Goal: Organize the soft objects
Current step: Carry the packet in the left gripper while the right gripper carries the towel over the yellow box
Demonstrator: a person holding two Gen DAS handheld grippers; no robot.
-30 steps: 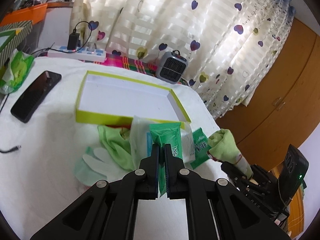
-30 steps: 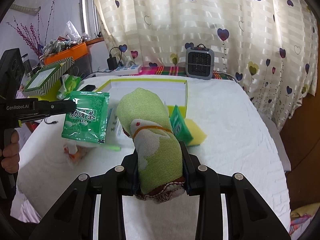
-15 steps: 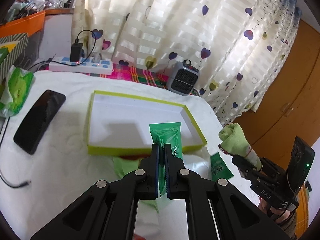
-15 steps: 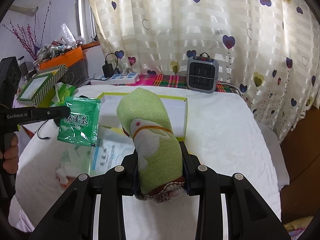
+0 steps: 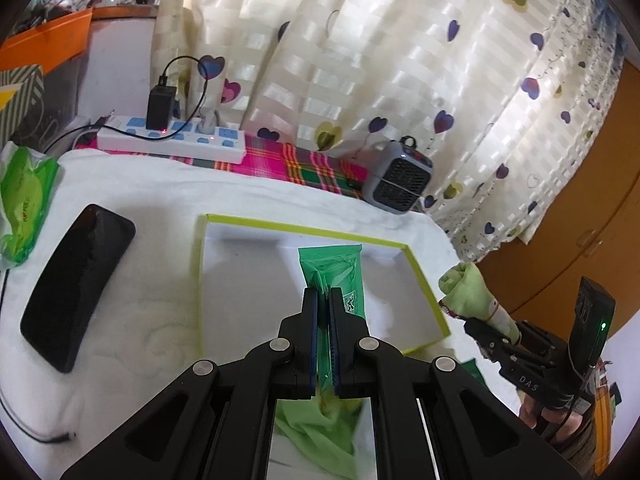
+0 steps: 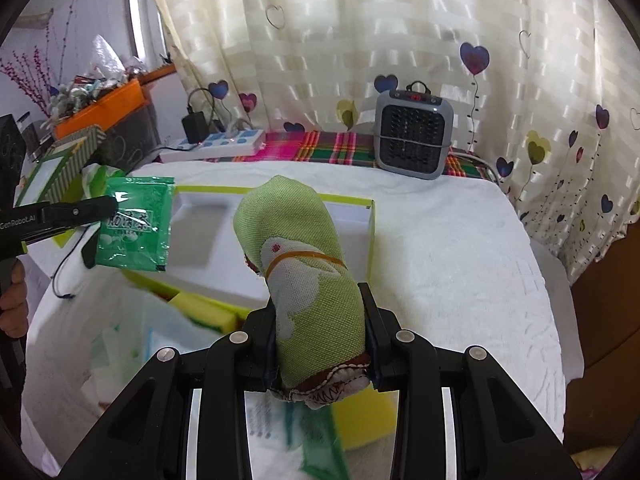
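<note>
My left gripper [image 5: 324,300] is shut on a flat green packet [image 5: 334,270], held edge-on above the white box with a lime rim [image 5: 420,276]. The same packet [image 6: 136,224] hangs from the left gripper [image 6: 108,205] in the right wrist view, over the box's left end. My right gripper [image 6: 320,300] is shut on a rolled green sock with a white figure [image 6: 304,268], just in front of the box's near rim [image 6: 372,236]. That sock [image 5: 470,292] and the right gripper [image 5: 476,326] appear beside the box's right side in the left wrist view.
A black phone [image 5: 76,284] and a green tissue pack [image 5: 24,200] lie left of the box. A power strip [image 5: 172,140] and a small grey heater [image 6: 414,140] stand at the back. Green cloth [image 5: 320,428], a yellow sponge [image 6: 204,312] and plastic bags lie near the front.
Both grippers have travelled forward with their loads, from over the pile of soft things to the box; the packet now hangs above its inside, the sock at its near rim.
</note>
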